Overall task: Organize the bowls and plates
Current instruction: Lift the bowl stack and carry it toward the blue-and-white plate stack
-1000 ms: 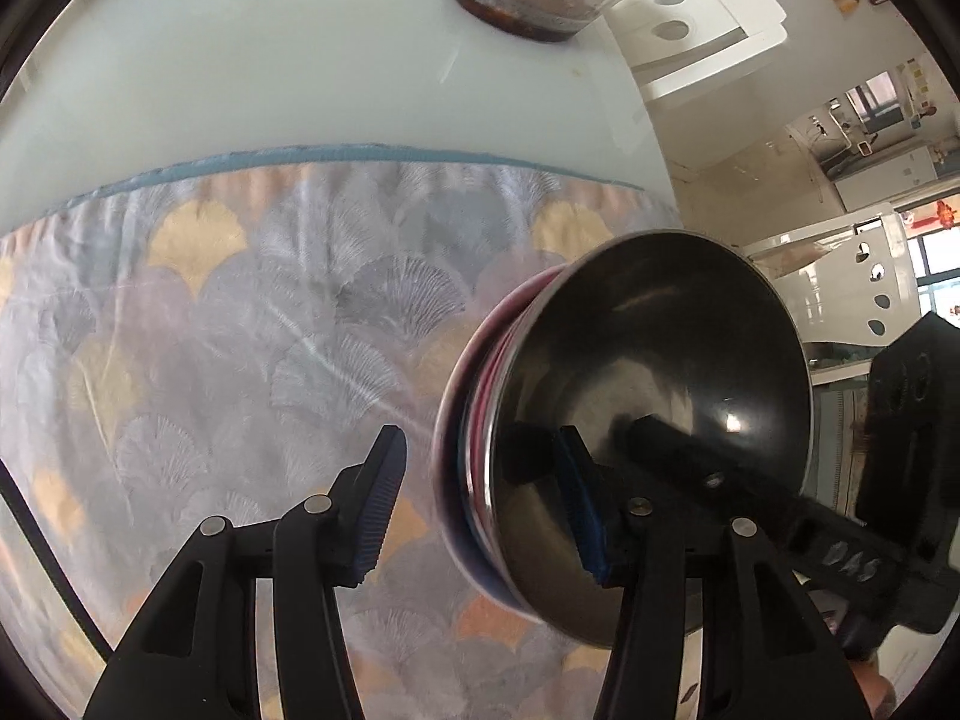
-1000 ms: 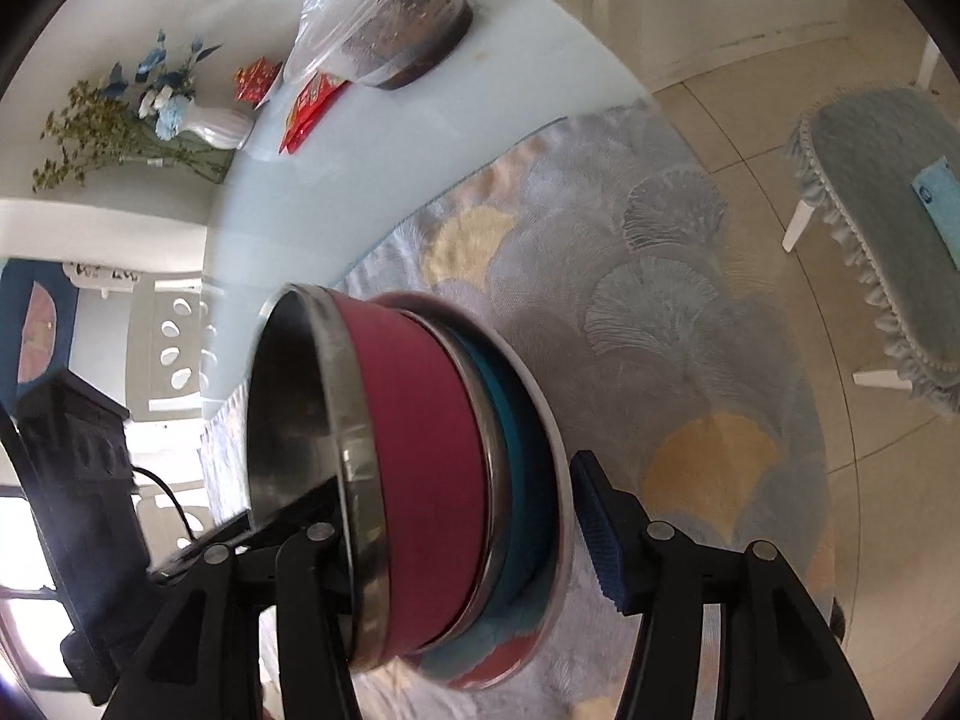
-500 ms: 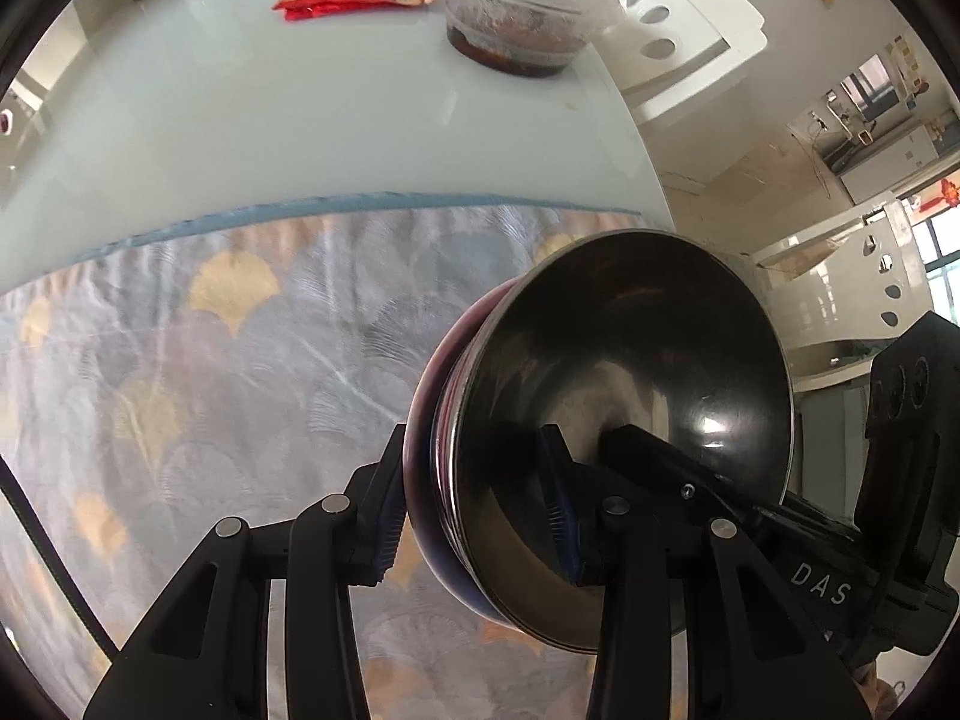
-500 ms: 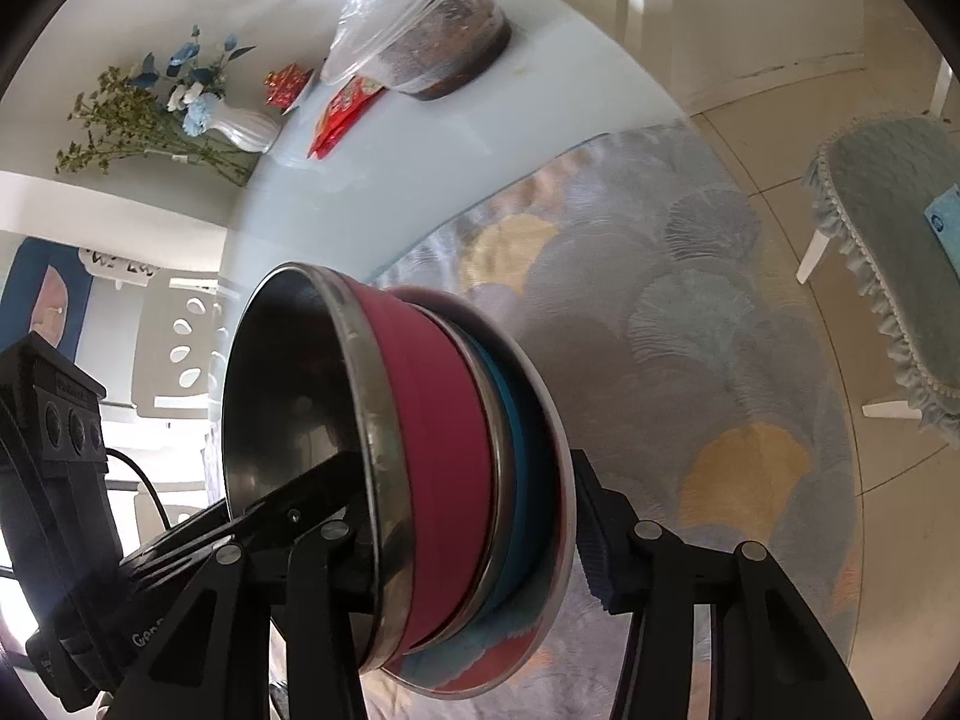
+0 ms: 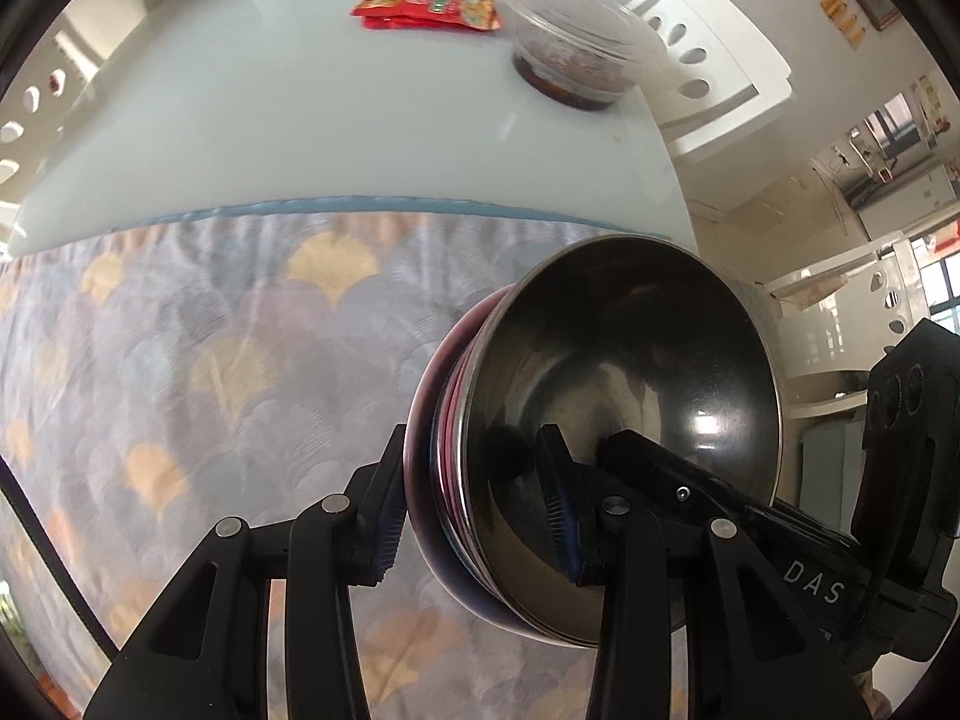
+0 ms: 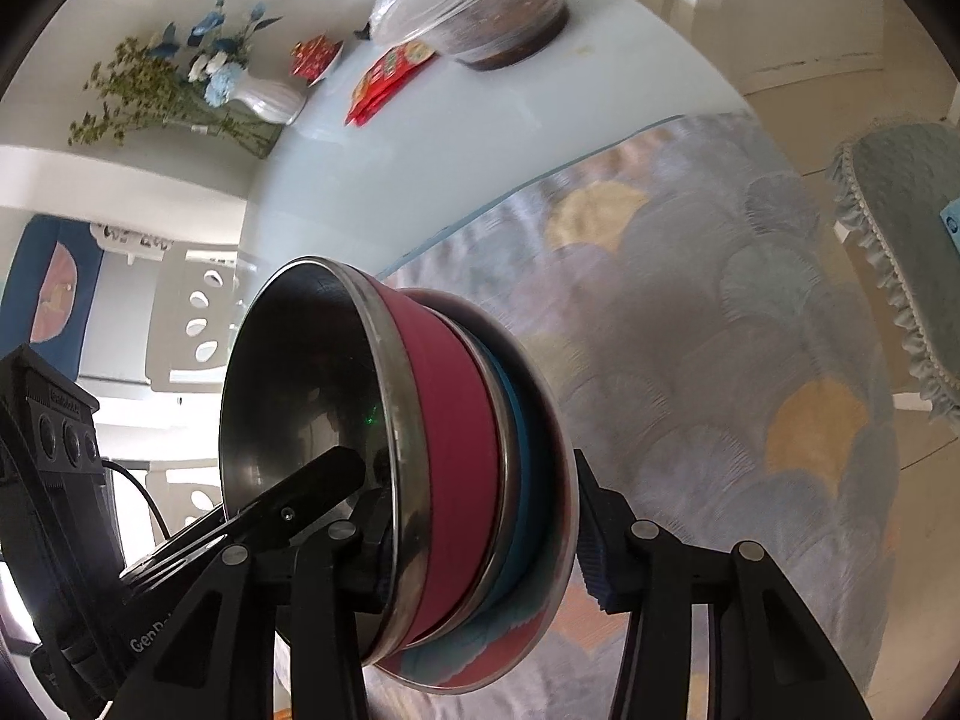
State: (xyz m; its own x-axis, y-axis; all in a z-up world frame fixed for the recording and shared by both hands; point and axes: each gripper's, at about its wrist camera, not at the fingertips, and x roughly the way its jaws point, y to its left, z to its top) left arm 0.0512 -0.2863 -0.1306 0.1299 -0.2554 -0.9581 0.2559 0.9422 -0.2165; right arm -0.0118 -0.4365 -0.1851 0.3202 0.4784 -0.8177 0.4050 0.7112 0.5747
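Stack (image 6: 456,468) of red bowl (image 6: 444,420), blue bowl (image 6: 522,450) and plate (image 6: 558,528) hangs tilted on edge above the cloth (image 5: 210,360), near the right table edge. Left gripper (image 5: 474,516) pinches the near rim through all layers; right gripper (image 6: 480,546) clamps it likewise from the other side. Two opposed grips likely stop the nested pieces sliding apart while carried. Food tub (image 5: 576,66) sits far off, well apart.
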